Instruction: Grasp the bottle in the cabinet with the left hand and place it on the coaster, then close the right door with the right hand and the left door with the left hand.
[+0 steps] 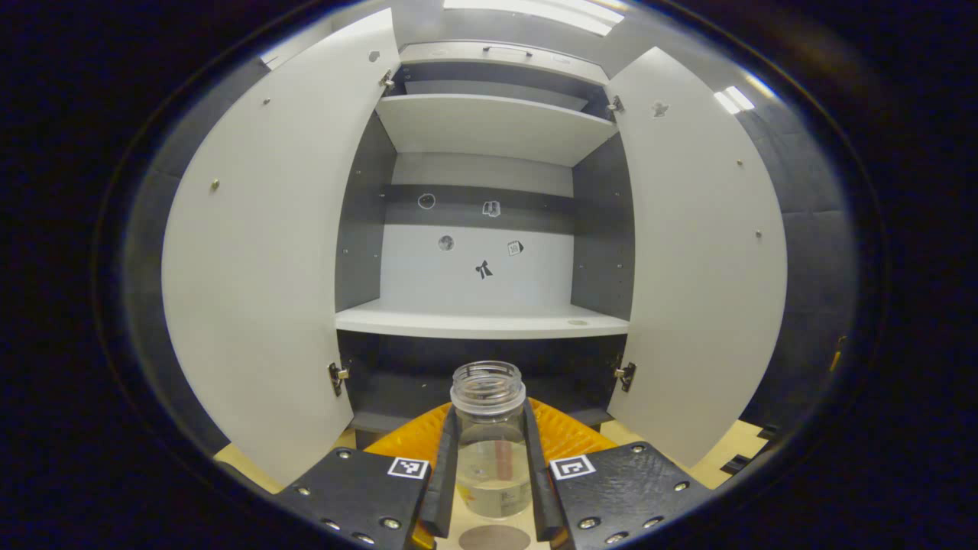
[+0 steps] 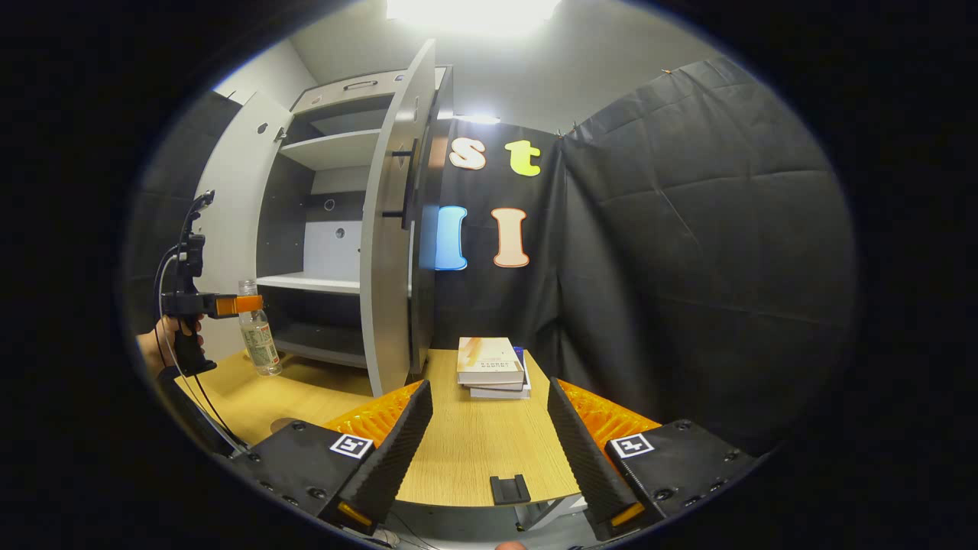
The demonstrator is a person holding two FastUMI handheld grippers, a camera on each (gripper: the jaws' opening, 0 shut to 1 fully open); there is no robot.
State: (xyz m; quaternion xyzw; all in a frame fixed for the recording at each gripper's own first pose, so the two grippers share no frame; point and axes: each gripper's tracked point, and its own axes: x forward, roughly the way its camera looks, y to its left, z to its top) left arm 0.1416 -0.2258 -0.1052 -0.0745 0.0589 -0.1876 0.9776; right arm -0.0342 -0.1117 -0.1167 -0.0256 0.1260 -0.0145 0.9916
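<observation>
The cabinet (image 1: 489,229) stands at twelve o'clock, both doors swung wide. The left gripper (image 1: 493,473) clamps the bottle (image 1: 490,435) above the coaster (image 1: 493,538) at six o'clock. The right gripper (image 2: 489,451) gapes wide over the table (image 2: 474,451).

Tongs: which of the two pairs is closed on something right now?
The left tongs grip the clear bottle, fingers pressing both its sides, out in front of the open cabinet. The right tongs gape open over the wooden table.

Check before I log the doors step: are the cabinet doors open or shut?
Open. The left door and right door both swing wide, baring the cabinet's shelves.
</observation>
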